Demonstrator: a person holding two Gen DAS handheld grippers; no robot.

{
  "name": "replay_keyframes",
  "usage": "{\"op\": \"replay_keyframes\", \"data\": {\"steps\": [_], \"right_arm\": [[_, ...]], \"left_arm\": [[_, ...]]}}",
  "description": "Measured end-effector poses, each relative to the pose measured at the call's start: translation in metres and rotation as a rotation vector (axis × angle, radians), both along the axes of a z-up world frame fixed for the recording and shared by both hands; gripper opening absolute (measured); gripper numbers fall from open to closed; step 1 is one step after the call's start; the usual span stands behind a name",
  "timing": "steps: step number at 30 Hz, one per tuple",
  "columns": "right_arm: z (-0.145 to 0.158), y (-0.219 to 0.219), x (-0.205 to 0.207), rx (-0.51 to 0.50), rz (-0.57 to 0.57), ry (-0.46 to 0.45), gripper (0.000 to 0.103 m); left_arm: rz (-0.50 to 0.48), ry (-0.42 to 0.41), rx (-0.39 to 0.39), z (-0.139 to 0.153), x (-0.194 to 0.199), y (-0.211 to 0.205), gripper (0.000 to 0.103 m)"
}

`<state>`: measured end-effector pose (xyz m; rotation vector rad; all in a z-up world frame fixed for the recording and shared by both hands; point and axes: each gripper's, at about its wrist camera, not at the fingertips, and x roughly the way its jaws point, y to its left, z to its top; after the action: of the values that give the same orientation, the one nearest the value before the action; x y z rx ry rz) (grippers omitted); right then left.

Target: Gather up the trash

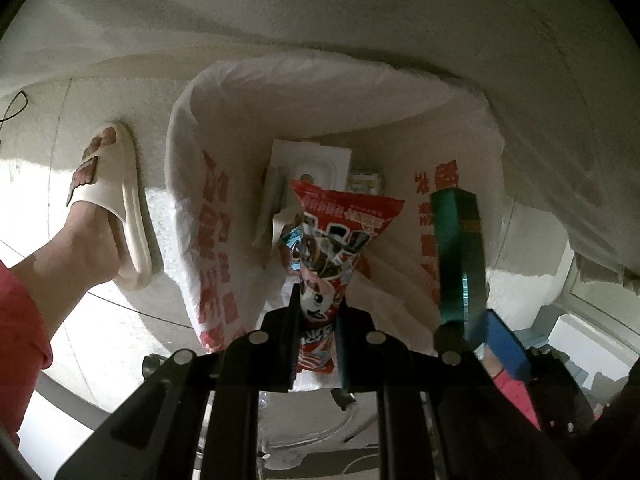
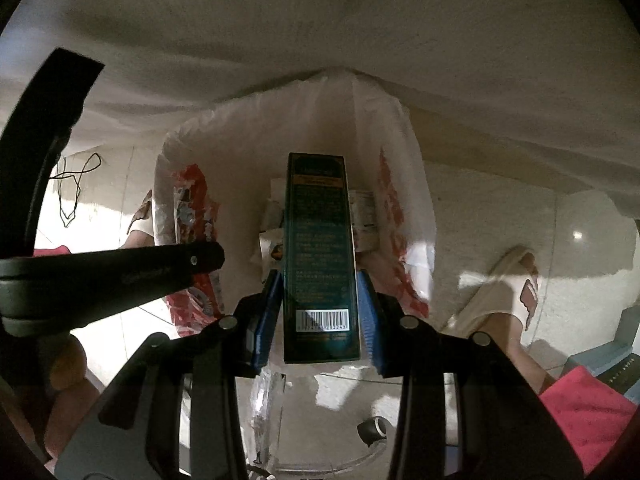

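A white plastic bag (image 1: 208, 208) with red print stands open on the floor below both grippers. My left gripper (image 1: 318, 304) is shut on a red snack wrapper (image 1: 336, 232) that hangs over the bag's mouth. My right gripper (image 2: 320, 284) is shut on a dark green box (image 2: 318, 248) with a barcode, held upright above the same bag (image 2: 240, 152). The green box (image 1: 460, 248) and a blue finger pad (image 1: 500, 344) also show at the right of the left wrist view. White cartons (image 1: 310, 164) lie inside the bag.
A person's foot in a cream slipper (image 1: 120, 216) stands left of the bag; the other slippered foot (image 2: 504, 288) is to its right. White cloth (image 1: 320, 32) hangs over the far side. A black cable (image 2: 72, 184) lies on the floor. Red clothing (image 2: 588, 408) shows at the frame edges.
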<state>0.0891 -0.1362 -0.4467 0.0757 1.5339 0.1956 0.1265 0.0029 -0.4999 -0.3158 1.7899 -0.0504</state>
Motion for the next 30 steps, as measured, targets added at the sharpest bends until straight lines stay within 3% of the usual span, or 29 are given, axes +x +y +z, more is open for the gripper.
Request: {"op": "replay_keyframes", "data": {"steps": [4, 6, 7, 8, 11, 16, 19, 23, 28, 30], "right_arm": [[-0.007, 0.002, 0.001, -0.011, 0.007, 0.002, 0.038], [-0.008, 0.002, 0.001, -0.004, 0.002, 0.009, 0.038], [-0.008, 0.003, 0.002, -0.002, 0.001, 0.011, 0.038], [-0.009, 0.003, 0.002, -0.002, -0.001, 0.012, 0.038], [-0.009, 0.0, 0.003, 0.007, -0.016, 0.016, 0.048], [-0.005, -0.002, 0.0, 0.006, -0.02, 0.014, 0.05], [-0.001, -0.006, -0.002, -0.001, -0.021, 0.019, 0.059], [0.018, -0.015, -0.011, -0.006, -0.042, 0.015, 0.07], [0.054, -0.025, -0.02, -0.013, -0.086, -0.035, 0.072], [0.071, -0.029, -0.024, -0.003, -0.102, -0.064, 0.081]], "left_arm": [[-0.001, 0.015, 0.0, -0.004, 0.0, -0.002, 0.017], [-0.009, 0.021, 0.003, -0.006, -0.001, -0.005, 0.028], [-0.01, 0.022, 0.01, -0.006, -0.001, -0.005, 0.041], [-0.01, 0.019, 0.013, -0.005, 0.0, -0.006, 0.048], [-0.026, 0.008, 0.032, -0.003, 0.001, -0.009, 0.054], [-0.035, 0.01, 0.052, 0.002, -0.003, -0.006, 0.061], [-0.061, 0.008, 0.078, 0.009, -0.01, -0.003, 0.065], [-0.084, -0.018, 0.117, 0.026, -0.019, 0.002, 0.072], [-0.105, -0.08, 0.141, 0.06, -0.028, 0.005, 0.076], [-0.124, -0.114, 0.156, 0.076, -0.032, 0.003, 0.078]]}}
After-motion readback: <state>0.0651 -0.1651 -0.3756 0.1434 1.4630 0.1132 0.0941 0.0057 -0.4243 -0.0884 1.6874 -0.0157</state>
